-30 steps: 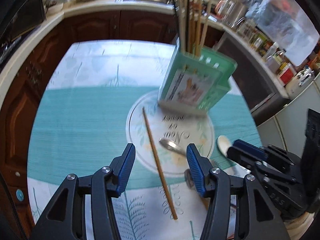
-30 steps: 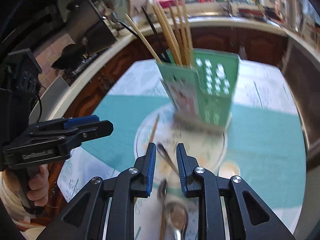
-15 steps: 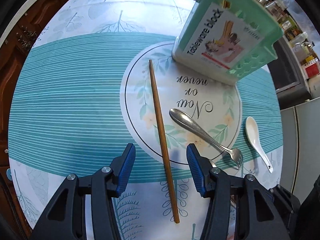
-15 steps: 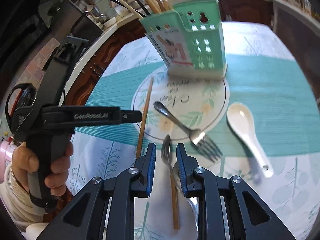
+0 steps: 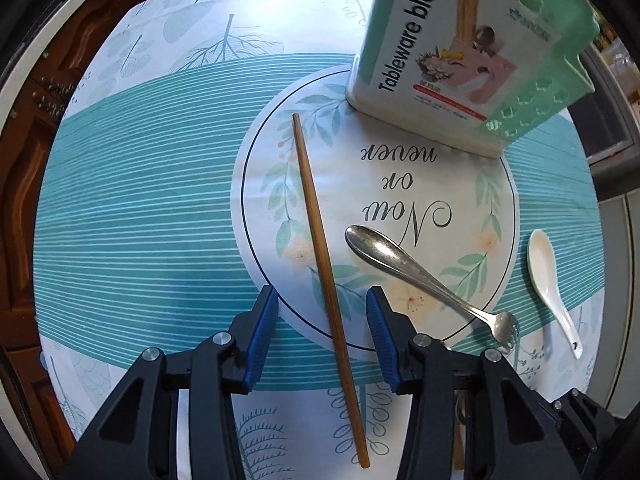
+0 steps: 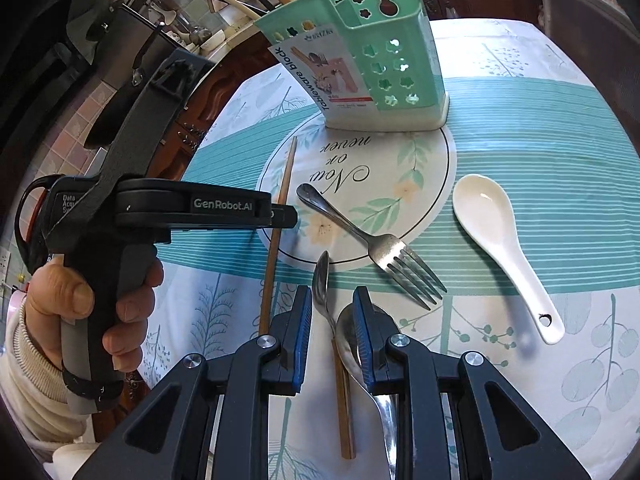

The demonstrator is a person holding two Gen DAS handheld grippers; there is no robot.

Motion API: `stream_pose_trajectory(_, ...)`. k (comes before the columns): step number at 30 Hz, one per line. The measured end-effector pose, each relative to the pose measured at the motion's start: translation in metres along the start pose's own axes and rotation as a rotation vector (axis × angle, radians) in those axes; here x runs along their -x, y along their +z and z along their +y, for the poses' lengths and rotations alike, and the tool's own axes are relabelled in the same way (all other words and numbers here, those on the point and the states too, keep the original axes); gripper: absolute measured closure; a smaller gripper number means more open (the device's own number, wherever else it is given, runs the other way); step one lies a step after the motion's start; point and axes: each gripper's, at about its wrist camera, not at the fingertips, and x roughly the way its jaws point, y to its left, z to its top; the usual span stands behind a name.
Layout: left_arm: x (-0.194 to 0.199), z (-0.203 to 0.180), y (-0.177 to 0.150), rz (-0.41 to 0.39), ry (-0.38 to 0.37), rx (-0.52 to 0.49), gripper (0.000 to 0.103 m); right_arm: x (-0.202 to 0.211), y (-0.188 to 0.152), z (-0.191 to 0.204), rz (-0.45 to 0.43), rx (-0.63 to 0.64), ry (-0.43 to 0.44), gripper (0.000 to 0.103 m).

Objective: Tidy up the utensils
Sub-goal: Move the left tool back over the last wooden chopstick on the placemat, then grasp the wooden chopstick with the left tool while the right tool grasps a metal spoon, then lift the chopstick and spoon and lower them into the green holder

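A brown chopstick (image 5: 316,216) lies on the round print of the tablecloth. My left gripper (image 5: 322,336) points straight down over its lower half with a finger on each side. Its jaws are closing and the pads are still apart from the stick. Right of it lie a steel fork (image 5: 420,276) and a white ceramic spoon (image 5: 552,280). The green utensil holder (image 6: 372,64) stands at the back with several chopsticks in it. My right gripper (image 6: 332,332) hangs narrowly open above a small steel spoon (image 6: 322,280), a larger spoon (image 6: 352,344) and a second chopstick (image 6: 344,400), gripping none.
A hand in a cream sleeve (image 6: 80,300) holds the left gripper at the table's left side. Dark wooden cabinets (image 5: 24,184) ring the round table (image 5: 140,200). Kitchen tools hang on the wall at the far left (image 6: 132,40).
The left gripper has tipped downward and sunk toward the table, now straddling the chopstick with narrower jaws. The right gripper dropped a little at first, then held still.
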Motion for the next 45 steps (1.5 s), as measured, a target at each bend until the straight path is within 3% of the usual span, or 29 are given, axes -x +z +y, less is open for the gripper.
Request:
stream_pose_trajectory(2,0.0,-0.011,0.0,-0.007,0.041,-0.053,0.073,-0.001,-0.001,0.001,0.003,0.0,0.002,0.082)
stream_pose_trajectory(4,-0.001,-0.02,0.002,0.006,0.036,-0.109,0.087,-0.002,-0.001,0.003,0.005,0.004,0.003,0.082)
stream_pose_trajectory(10,-0.002,-0.029,0.01,0.064,0.024,-0.137,0.098,-0.004,-0.001,0.005,0.011,0.019,0.006,0.082)
stream_pose_trajectory(13,-0.004,-0.008,0.008,0.086,0.01,-0.153,0.099,-0.008,0.0,0.004,0.028,0.031,-0.006,0.082)
stream_pose_trajectory(17,-0.003,0.013,-0.005,0.112,-0.024,-0.156,0.099,-0.014,0.002,0.007,0.051,0.06,-0.017,0.073)
stream_pose_trajectory(24,-0.004,0.035,-0.01,0.14,-0.051,-0.148,0.099,-0.029,0.019,0.019,0.081,0.123,-0.045,0.072)
stream_pose_trajectory(30,-0.011,0.06,-0.016,0.142,-0.131,-0.117,0.099,-0.054,0.031,0.031,0.157,0.173,-0.056,0.074)
stream_pose_trajectory(32,-0.01,0.069,-0.022,0.124,-0.159,-0.108,0.099,-0.063,0.033,0.033,0.185,0.177,-0.042,0.092)
stream_pose_trajectory(35,-0.011,0.084,-0.038,0.092,-0.232,-0.079,0.099,-0.066,0.032,0.031,0.194,0.145,-0.003,0.098)
stream_pose_trajectory(40,0.005,0.094,-0.058,-0.028,-0.305,-0.056,0.099,-0.058,0.034,0.02,0.175,0.072,0.069,0.1)
stream_pose_trajectory(45,0.037,0.09,-0.082,-0.156,-0.311,-0.062,0.099,-0.04,0.035,0.019,0.114,0.033,0.126,0.1)
